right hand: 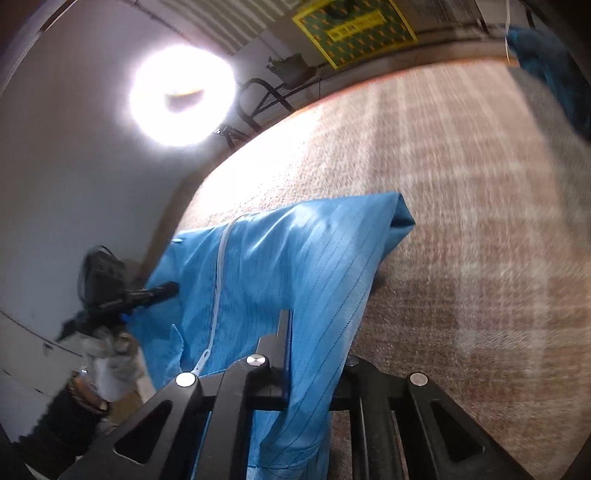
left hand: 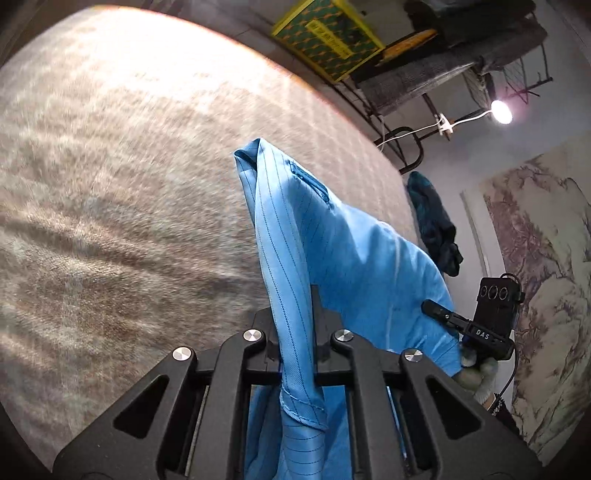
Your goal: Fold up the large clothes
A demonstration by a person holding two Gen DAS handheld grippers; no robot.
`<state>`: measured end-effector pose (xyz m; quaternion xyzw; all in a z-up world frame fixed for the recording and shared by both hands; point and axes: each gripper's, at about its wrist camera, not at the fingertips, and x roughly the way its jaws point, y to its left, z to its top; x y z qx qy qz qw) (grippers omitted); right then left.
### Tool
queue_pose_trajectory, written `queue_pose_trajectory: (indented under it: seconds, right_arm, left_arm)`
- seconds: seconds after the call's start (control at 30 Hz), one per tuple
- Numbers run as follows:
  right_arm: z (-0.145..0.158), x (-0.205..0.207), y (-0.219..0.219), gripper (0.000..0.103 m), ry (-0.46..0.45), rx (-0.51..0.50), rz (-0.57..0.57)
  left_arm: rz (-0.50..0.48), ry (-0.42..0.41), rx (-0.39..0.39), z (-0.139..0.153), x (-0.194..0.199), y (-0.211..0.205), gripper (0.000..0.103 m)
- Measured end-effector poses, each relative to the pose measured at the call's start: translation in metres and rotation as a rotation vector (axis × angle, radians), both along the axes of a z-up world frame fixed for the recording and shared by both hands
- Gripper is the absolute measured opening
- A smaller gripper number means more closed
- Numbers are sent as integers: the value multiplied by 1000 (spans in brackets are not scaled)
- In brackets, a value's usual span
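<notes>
A light blue pinstriped garment (left hand: 351, 251) with a white zipper (right hand: 218, 273) hangs lifted over a beige woven bed cover (left hand: 110, 184). My left gripper (left hand: 295, 295) is shut on a folded edge of it, and the cloth drapes down between the fingers. In the right wrist view my right gripper (right hand: 295, 321) is shut on another edge of the garment (right hand: 314, 251), which sags over one finger. Each gripper shows in the other's view: the right gripper (left hand: 436, 308) at the cloth's right side, the left gripper (right hand: 166, 290) at its left, held by a gloved hand (right hand: 110, 362).
The bed cover (right hand: 461, 221) spreads wide beyond the garment. A dark teal garment (left hand: 436, 221) lies at its far edge. Behind stand a yellow-green box (left hand: 328, 33), a metal rack (left hand: 406, 103) and a bright lamp (left hand: 500, 110). A painted wall hanging (left hand: 546, 277) is at the right.
</notes>
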<state>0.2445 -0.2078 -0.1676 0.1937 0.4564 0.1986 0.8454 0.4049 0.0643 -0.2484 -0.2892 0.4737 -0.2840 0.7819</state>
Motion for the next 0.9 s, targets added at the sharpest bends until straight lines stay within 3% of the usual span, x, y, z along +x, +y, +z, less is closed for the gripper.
queue_pose_trajectory:
  seconds: [0.2,0.4,0.67,0.9]
  right_arm:
    - [33,-14,10,5,-63,-84,-3]
    - [56,-37,-15,5,-106,-101,-47]
    - [86,-68,-75,5,-157,-113,-142]
    - [106,-88,-141,5,-169,-157,-236]
  left_arm:
    - [-18,-61,-16,27,-13,-13,5]
    - [-66,-100,-30,49,-16,-42,5]
    - [-165,-156,-47,73,-11,-112,5]
    - [-269,-162,-59,81,1,-199,5]
